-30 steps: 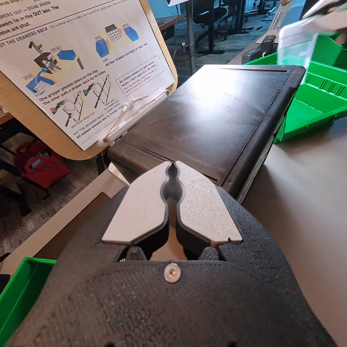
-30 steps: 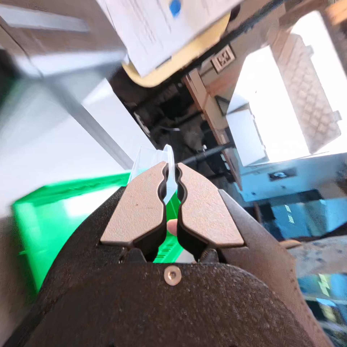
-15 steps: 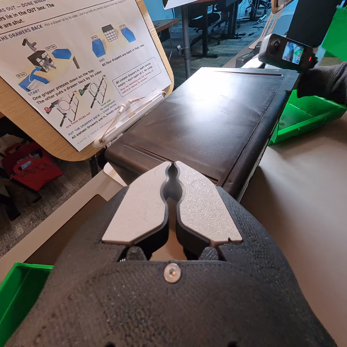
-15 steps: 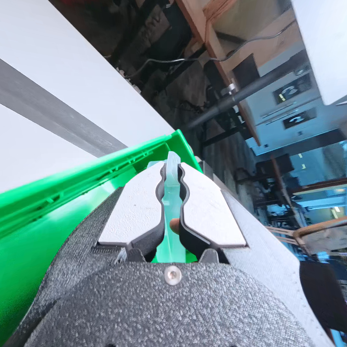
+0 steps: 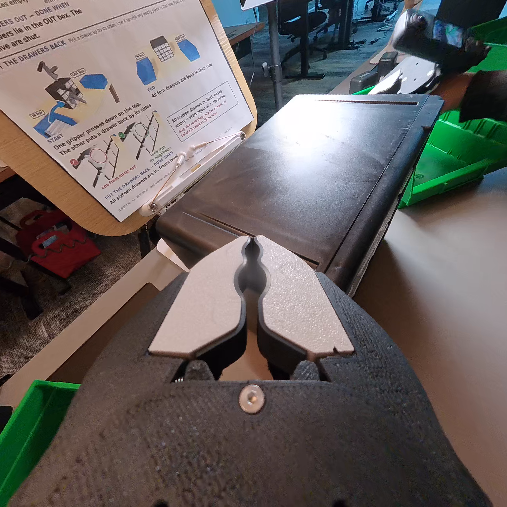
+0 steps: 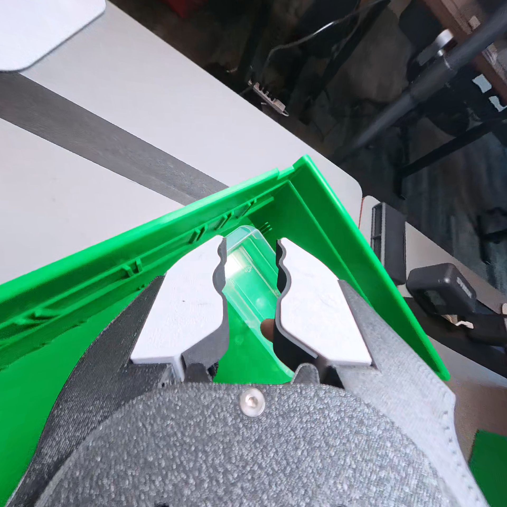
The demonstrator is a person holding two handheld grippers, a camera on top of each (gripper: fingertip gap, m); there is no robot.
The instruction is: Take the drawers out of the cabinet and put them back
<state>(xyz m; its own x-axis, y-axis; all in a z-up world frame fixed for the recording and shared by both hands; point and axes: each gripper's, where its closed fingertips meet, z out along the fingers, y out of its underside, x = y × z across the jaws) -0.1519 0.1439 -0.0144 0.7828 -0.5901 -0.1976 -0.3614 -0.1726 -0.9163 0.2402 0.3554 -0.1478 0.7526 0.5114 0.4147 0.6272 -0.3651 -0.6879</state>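
Observation:
My left gripper (image 5: 251, 241) is shut and empty, its tips against the near end of the black cabinet's top (image 5: 315, 170). The cabinet's drawer fronts are hidden in this view. In the right wrist view my right gripper (image 6: 251, 241) is open, reaching down into a corner of the green box (image 6: 343, 233). A clear plastic drawer (image 6: 249, 277) lies in that corner between the spread fingers, free of their grip. The same green box (image 5: 452, 164) stands right of the cabinet in the left wrist view.
A wooden board with an instruction sheet (image 5: 109, 96) leans left of the cabinet. A second green box (image 5: 27, 428) sits at the lower left. A black camera unit (image 5: 428, 30) and a dark sleeve show blurred above the right box. The grey table (image 5: 439, 301) runs to the right.
My right gripper has swung down into the green box and opened, letting go of the clear drawer. My left gripper has stayed shut on the cabinet top.

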